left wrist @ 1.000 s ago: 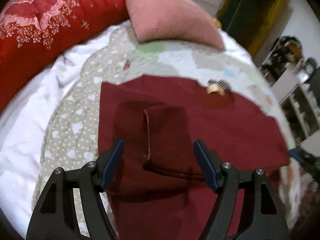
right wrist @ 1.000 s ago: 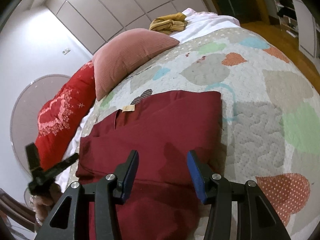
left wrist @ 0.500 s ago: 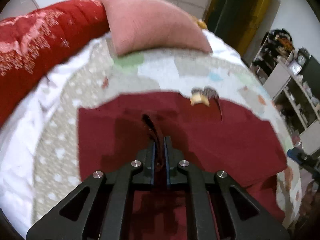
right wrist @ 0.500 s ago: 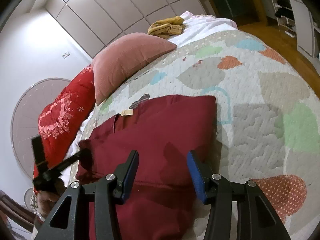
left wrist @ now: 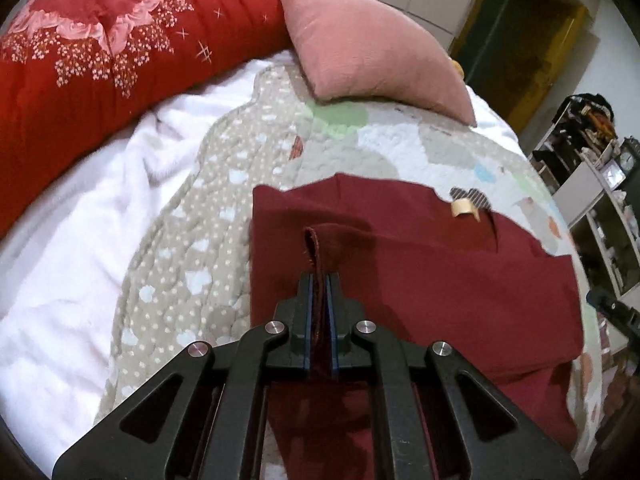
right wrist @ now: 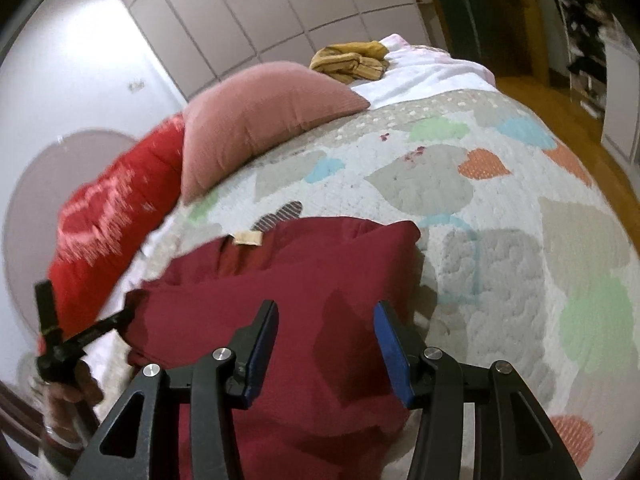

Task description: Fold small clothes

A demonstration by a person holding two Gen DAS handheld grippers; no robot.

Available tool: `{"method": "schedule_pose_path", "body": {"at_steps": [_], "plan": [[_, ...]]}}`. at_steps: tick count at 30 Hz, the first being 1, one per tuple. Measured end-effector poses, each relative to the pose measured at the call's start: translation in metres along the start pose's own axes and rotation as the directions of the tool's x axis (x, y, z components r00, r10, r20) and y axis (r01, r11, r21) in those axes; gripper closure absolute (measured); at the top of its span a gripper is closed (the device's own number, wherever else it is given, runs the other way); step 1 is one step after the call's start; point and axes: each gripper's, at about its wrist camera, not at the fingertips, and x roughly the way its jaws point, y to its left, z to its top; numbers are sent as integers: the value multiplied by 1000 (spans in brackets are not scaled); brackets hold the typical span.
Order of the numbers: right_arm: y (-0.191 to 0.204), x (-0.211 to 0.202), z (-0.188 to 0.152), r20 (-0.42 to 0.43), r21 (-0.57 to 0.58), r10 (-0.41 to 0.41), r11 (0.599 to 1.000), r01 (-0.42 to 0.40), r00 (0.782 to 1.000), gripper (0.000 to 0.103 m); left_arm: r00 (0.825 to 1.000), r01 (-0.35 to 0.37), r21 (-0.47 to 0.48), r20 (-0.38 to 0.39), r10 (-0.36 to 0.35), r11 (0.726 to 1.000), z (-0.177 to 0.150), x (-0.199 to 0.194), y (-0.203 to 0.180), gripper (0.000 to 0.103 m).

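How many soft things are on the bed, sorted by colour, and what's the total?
Dark red garment: 1
Red floral quilt: 1
Pink pillow: 1
Mustard yellow cloth bundle: 1
Total: 4

Ahead of me lies a bed under a quilted patchwork bedspread (right wrist: 500,216), with a dusty-pink ribbed pillow (left wrist: 372,44) and a red flower-printed bolster (left wrist: 92,52) at its head. Behind it I see a pale panelled wall (right wrist: 280,16). Off to my right are a wooden floor (right wrist: 560,112) and cluttered white shelves (left wrist: 600,216).
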Motion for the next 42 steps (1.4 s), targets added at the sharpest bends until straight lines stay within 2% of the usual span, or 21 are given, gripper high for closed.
{"method": "schedule_pose_path", "body": {"at_steps": [2,6,9,13,16,18,20,22,23,24,26,27,28,32,33,34,35,36,39,41,42], "plan": [[4,11,1,-20,-44,-2,999,1,1000,55,1000,-10,-1,-12,10,1000,-3,6,-1,98],[0,57,3,-97,-104,-129,987,119,987,60,1000,-6,-6,-24,6,1000,-7,9,-2,98],[-10,68,4,-81,-136,-200,973,188,976,63,999,14,-5,-29,-14,1000,-8,4,-4,98],[-23,34,2,-42,-36,-144,989,143,989,61,1000,20,21,-13,-19,1000,-9,-3,-11,98],[-37,15,-6,-46,72,-33,997,37,998,45,1000,17,23,-13,-17,1000,-12,-2,-17,98],[-41,19,-12,-65,106,2,994,5,998,39,1000,11,21,-13,-11,1000,-13,-2,-19,98],[-39,35,-19,-121,99,13,995,-1,993,40,1000,6,27,-13,-6,1000,-14,-3,-21,98],[-34,39,-23,-122,36,-28,999,33,992,79,1000,7,38,-19,-7,999,-14,-5,-23,98],[-34,35,-23,-93,19,-51,998,53,994,81,1000,8,45,-18,-7,999,-15,-8,-23,97],[-37,26,-21,-49,14,-80,997,80,996,94,1000,5,48,-12,-4,999,-15,-9,-22,90],[-46,24,-18,-21,-6,-186,983,185,982,99,1000,-1,35,-15,2,999,-17,-8,-19,76],[-53,29,-18,-38,5,-227,974,227,973,100,1000,-2,23,-24,3,1000,-20,-6,-17,72],[-63,34,-21,-77,40,-214,975,217,974,100,1000,-2,13,-29,2,1000,-22,-5,-16,72],[-73,5,-31,-28,160,-56,985,60,998,96,1000,-9,-1,-28,9,1000,-34,-14,-8,72],[-70,-3,-34,-16,163,-22,986,24,1000,82,999,0,-7,-32,0,1000,-37,-17,-6,72],[-65,-10,-38,-10,162,4,987,-2,1000,54,999,8,-13,-33,-9,1000,-40,-20,-5,72],[-61,-14,-43,-4,167,21,986,-20,1000,43,999,8,-17,-34,-9,1000,-45,-23,-4,72],[-57,-15,-47,1,169,42,985,-42,999,38,999,8,-18,-34,-8,1000,-48,-25,-5,72],[-43,-3,-54,-29,164,94,983,-88,995,39,999,17,-14,-34,-17,1000,-59,-36,-7,69],[-37,9,-56,-43,147,86,986,-78,995,55,997,47,-8,-55,-47,999,-68,-43,-9,68],[-35,11,-57,-47,124,37,992,-31,998,73,996,59,-3,-68,-59,998,-75,-48,-9,68]]}}
